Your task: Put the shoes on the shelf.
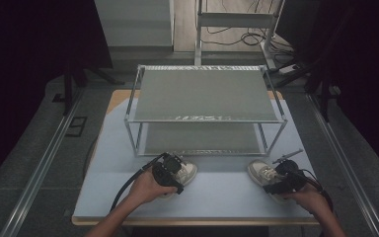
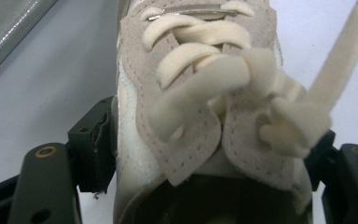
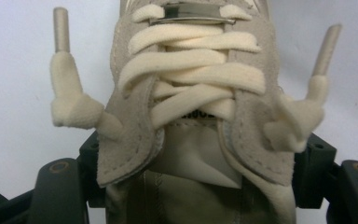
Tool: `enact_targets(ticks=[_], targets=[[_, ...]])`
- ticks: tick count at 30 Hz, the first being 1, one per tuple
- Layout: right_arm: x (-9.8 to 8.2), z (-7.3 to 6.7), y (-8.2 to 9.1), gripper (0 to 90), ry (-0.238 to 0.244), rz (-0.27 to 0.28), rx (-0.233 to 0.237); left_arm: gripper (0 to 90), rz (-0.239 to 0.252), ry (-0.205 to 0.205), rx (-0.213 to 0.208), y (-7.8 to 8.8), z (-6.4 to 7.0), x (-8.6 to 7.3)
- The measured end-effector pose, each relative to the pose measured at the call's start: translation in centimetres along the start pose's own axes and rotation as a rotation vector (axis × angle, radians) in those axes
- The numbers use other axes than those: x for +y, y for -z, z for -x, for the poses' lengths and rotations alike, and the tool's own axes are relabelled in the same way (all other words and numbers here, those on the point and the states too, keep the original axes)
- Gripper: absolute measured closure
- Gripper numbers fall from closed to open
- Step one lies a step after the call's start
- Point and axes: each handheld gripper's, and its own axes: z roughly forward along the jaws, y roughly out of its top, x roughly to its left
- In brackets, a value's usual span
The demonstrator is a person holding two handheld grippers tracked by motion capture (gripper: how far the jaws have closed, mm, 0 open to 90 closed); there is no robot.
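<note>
You are working with two shoes, one in each of your two grippers, on the pale blue table (image 1: 217, 190).

Your left gripper (image 1: 173, 169) sits at about seven o'clock on the table, and the left shoe (image 1: 187, 172) lies under it, toe pointing toward the rack. In the left gripper view both black jaws press against the sides of that shoe (image 2: 186, 93) near its collar, so you are pinching it; its cream laces (image 2: 214, 74) are loose, with one lace end running off toward one o'clock.

Your right gripper (image 1: 281, 178) sits at about five o'clock, with the right shoe (image 1: 261, 172) under it. In the right gripper view the two jaws hug the sides of this shoe (image 3: 191, 116) at the collar, gripping it. Its two lace ends (image 3: 65, 93) stick out, one toward ten o'clock and one toward two o'clock.

One metal rack (image 1: 205, 94) with two shelves stands at twelve o'clock, beyond both shoes. One thin rod-like object (image 1: 288, 156) lies just beside your right gripper.
</note>
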Motion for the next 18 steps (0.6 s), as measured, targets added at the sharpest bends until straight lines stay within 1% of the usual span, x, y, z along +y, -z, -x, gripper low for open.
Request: enact_targets(ticks=[1,2,4,5,8,9,10,11,12,18], targets=[[0.0,-0.1,0.1,27.7,-0.004,0.006,0.001,26.1,0.028,0.02,-0.005,0.0,0.1,-0.1],[0.2,-0.2,0.2,27.8,-0.004,0.014,-0.001,26.4,0.037,0.013,-0.002,0.0,-0.1,-0.2],[0.4,-0.6,0.3,27.8,0.0,0.025,-0.005,26.8,0.056,0.018,0.005,0.3,-0.3,-0.3],[0.6,-0.8,0.4,27.9,0.002,0.03,0.0,26.9,0.056,0.018,0.005,0.3,-0.3,-0.3],[1.2,-1.4,0.5,27.9,0.003,0.041,0.013,26.9,0.085,0.036,0.0,1.1,-0.9,-0.4],[1.4,-1.7,0.5,27.9,0.005,0.043,0.016,26.9,0.085,0.036,0.0,1.1,-0.9,-0.4],[1.8,-2.1,0.5,27.9,0.005,0.049,0.017,26.9,0.108,0.055,0.011,1.4,-1.0,-0.3],[2.1,-2.4,0.4,27.9,0.003,0.054,0.017,26.8,0.118,0.065,0.012,1.5,-1.1,-0.2],[2.5,-2.8,0.4,27.9,-0.007,0.059,0.019,26.8,0.125,0.068,0.012,1.6,-1.1,-0.1],[4.9,-4.8,-0.4,27.9,-0.014,0.084,0.024,26.7,0.143,0.084,-0.007,1.7,-1.2,0.9]])
